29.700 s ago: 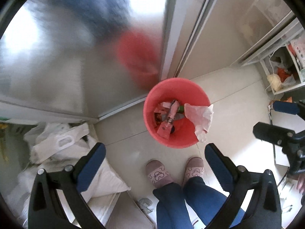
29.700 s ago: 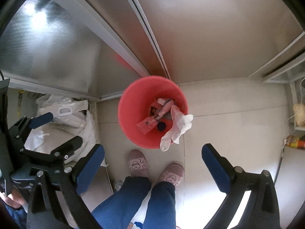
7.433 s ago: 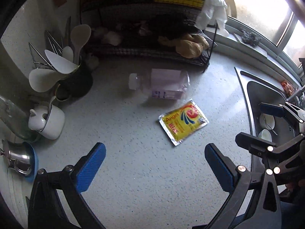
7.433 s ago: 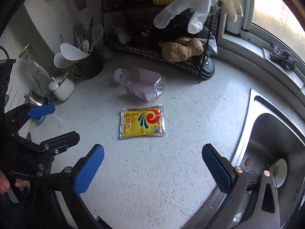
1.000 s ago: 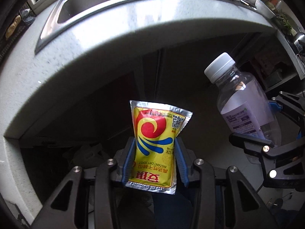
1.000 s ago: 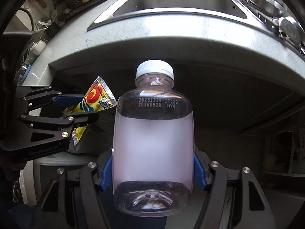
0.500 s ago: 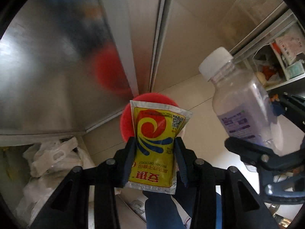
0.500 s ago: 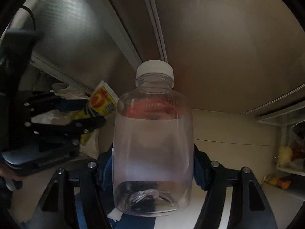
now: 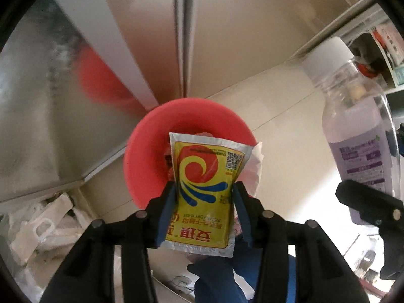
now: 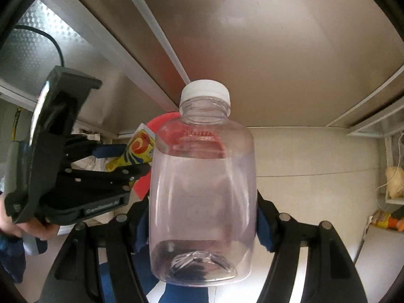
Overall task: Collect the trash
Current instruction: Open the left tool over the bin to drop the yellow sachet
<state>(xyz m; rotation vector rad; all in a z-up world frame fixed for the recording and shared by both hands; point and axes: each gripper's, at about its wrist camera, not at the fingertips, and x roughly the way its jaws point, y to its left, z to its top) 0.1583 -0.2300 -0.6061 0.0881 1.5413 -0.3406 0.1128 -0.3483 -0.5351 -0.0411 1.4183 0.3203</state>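
- The left hand-held gripper (image 9: 204, 212) points straight down, its jaws opening around the yellow yeast sachet (image 9: 205, 192), which is between the pads with its long axis upright.
- The red trash bin (image 9: 144, 156) sits directly below, toward 12 o'clock from the pads, tissue and wrappers already inside.
- The right hand-held gripper (image 10: 202, 222) at 3 o'clock clamps a clear capped bottle (image 10: 202, 189), cap forward, beside the bin.
- White plastic bags (image 9: 43, 229) lie at 8 o'clock; nothing blocks the drop.

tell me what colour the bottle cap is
White; the bottle cap shows best in the right wrist view.
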